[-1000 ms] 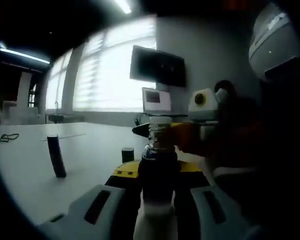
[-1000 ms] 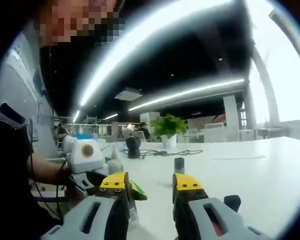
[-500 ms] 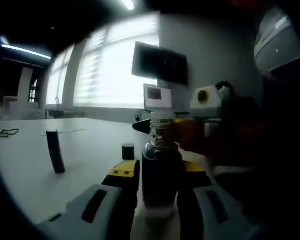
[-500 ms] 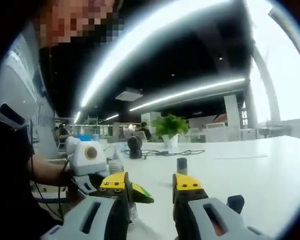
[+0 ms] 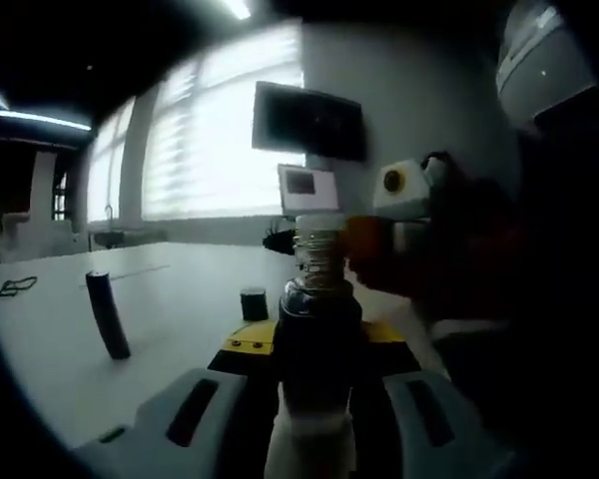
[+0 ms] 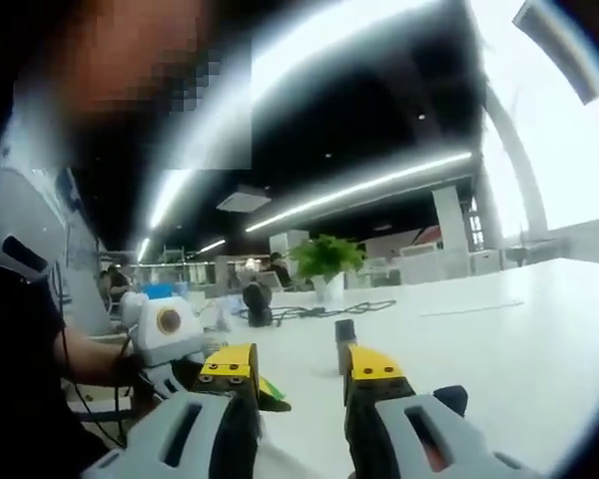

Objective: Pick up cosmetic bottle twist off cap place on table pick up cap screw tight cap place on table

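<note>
Left gripper (image 5: 317,349) clamped on a dark cosmetic bottle (image 5: 317,344), fingers (image 5: 242,349) pressed to both sides of its body, bottle upright above the white counter (image 5: 50,349). Clear threaded neck (image 5: 319,254) bare at the top, no cap on it. Label on the bottle too dark and blurred to read.

Seen in the left gripper view on the counter: a small black cap (image 5: 254,303) standing just beyond the bottle to its left, and a taller dark cylinder (image 5: 108,314) leaning farther left, well apart from the cap. Behind, a dark wall screen (image 5: 307,122) and a small lit monitor (image 5: 309,190); writing on either illegible. Other gripper (image 5: 379,244) reaching in from the right, close beside the bottle neck.

Right gripper (image 6: 301,374) held over the same counter (image 6: 519,339), its 2 yellow-tipped fingers (image 6: 374,364) apart with nothing between them. In the right gripper view, a dark upright cylinder (image 6: 344,334) on the counter beyond the fingers, a potted plant (image 6: 326,264) farther back, and the left gripper (image 6: 195,369) at lower left.
</note>
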Tool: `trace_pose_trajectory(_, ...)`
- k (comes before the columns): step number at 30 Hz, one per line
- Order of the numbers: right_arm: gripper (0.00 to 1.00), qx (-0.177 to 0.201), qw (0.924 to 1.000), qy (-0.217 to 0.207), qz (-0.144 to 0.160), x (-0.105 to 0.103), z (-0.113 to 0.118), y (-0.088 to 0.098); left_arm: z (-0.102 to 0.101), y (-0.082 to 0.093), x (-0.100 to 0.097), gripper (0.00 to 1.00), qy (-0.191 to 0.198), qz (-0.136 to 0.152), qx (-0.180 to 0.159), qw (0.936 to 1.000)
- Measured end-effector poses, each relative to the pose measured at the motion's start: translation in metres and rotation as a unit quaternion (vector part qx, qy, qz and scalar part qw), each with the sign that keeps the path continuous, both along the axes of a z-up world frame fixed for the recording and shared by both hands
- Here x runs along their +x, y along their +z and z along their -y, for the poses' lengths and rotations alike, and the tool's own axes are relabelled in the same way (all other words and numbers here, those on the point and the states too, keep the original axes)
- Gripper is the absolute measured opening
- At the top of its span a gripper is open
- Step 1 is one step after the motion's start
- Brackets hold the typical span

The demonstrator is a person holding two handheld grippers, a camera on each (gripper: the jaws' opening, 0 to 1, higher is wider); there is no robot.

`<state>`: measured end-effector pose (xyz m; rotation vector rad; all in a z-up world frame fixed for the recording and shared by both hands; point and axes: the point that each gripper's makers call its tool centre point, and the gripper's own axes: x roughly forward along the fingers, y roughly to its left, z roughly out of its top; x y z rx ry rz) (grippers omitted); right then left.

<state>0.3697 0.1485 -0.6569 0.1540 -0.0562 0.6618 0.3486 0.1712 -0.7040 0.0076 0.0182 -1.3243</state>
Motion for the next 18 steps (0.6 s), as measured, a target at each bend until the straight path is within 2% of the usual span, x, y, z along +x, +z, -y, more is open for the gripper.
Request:
trace_pose_trajectory(2,0.27,0.004,1.0000,-0.004,-0.003,0.001,0.003,-0.001,-0.001,-0.002,0.001,0.16,0.007,-0.028,-0.003,0.9996)
trace_pose_trajectory(3,0.27,0.007,1.0000,-0.005,-0.004,0.001,0.005,-0.001,-0.001,0.000,0.001,0.16,0.001,-0.006,0.000,1.0000)
trace_pose_trajectory(4,0.27,0.010,0.9999,-0.007,-0.004,0.001,0.006,0.000,-0.001,-0.001,0.001,0.16,0.004,-0.011,-0.003,0.9999)
trace_pose_trajectory(9,0.27,0.014,0.9998,-0.012,-0.008,0.002,0.010,-0.001,-0.004,0.000,-0.001,0.16,0.015,-0.002,-0.010,0.9998)
trace_pose_trajectory(11,0.26,0.016,0.9997,-0.015,-0.008,0.003,0.013,-0.003,-0.004,0.001,-0.003,0.16,0.013,0.015,-0.008,0.9998)
trace_pose_trajectory(18,0.21,0.020,0.9982,-0.052,-0.022,0.012,0.034,-0.010,-0.005,0.001,-0.001,0.16,0.014,0.006,-0.011,0.9998)
